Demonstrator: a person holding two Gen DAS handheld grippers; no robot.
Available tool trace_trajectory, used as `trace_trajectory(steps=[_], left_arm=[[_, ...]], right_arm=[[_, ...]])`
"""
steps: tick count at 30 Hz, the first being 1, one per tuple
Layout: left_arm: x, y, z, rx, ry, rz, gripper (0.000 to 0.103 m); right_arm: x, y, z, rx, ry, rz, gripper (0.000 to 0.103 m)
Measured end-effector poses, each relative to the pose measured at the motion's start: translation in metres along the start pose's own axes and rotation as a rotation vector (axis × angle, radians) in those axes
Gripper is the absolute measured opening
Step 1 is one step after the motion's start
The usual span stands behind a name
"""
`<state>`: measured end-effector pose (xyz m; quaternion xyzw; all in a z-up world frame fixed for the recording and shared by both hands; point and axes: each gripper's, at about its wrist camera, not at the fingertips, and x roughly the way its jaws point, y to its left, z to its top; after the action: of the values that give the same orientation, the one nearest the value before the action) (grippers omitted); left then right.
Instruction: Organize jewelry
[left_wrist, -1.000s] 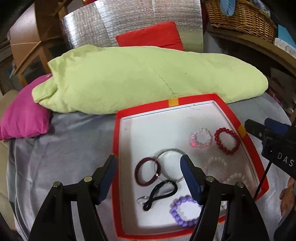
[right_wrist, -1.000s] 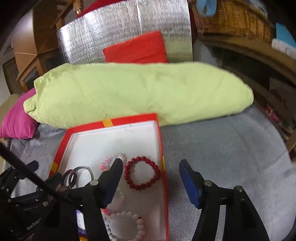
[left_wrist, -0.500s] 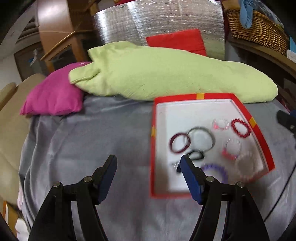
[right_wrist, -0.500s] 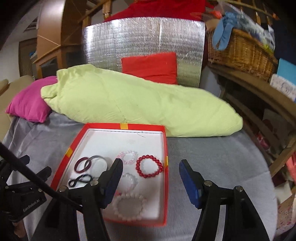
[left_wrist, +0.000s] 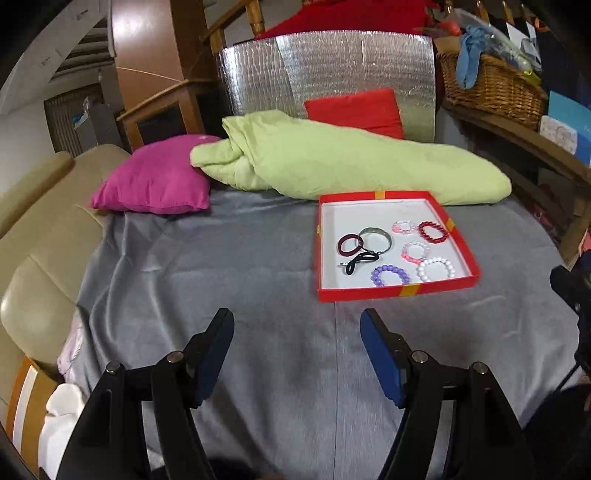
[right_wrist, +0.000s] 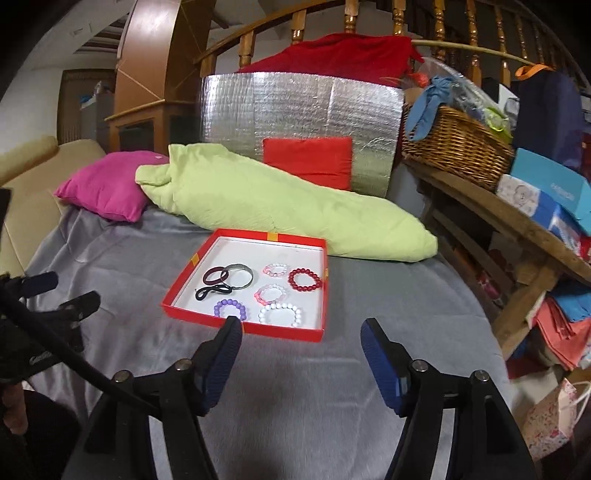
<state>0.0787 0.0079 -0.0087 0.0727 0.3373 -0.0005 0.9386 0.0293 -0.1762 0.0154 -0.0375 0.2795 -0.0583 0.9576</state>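
A: Starting big: a bed (left_wrist: 229, 295) under a grey sheet, a green quilt (left_wrist: 354, 162) along its far edge, a pink pillow (left_wrist: 155, 184) at the far left corner.

B: And the jewelry?

A: All in the red tray (right_wrist: 255, 328), which sits right of the bed's middle, just before the quilt. Inside: a silver bangle (right_wrist: 240, 280), a maroon band (right_wrist: 213, 276) touching it, a black tie (right_wrist: 210, 291), then beaded bracelets: red (right_wrist: 304, 279), white (right_wrist: 280, 314), purple (right_wrist: 229, 308), two pink.

B: Tongs?

A: Left tongs (left_wrist: 297, 354) are released, holding nothing, over bare sheet near the bed's front edge. Right tongs (right_wrist: 301, 360) are spreading wider, nothing between them.

B: Risks?

A: The tray is light, I'd guess; nudging its rim would slide it on the soft sheet. The bangle, band and tie overlap, so pinching one might drag another. Beads could roll from the pads.
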Motion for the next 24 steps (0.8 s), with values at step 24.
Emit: trace_trajectory(steps=[24], left_arm=[[-0.093, 0.026, -0.017, -0.053, -0.102, 0.036, 0.072]], right_arm=[[-0.064, 0.025, -0.007, -0.006, 0.000, 0.046, 0.073]])
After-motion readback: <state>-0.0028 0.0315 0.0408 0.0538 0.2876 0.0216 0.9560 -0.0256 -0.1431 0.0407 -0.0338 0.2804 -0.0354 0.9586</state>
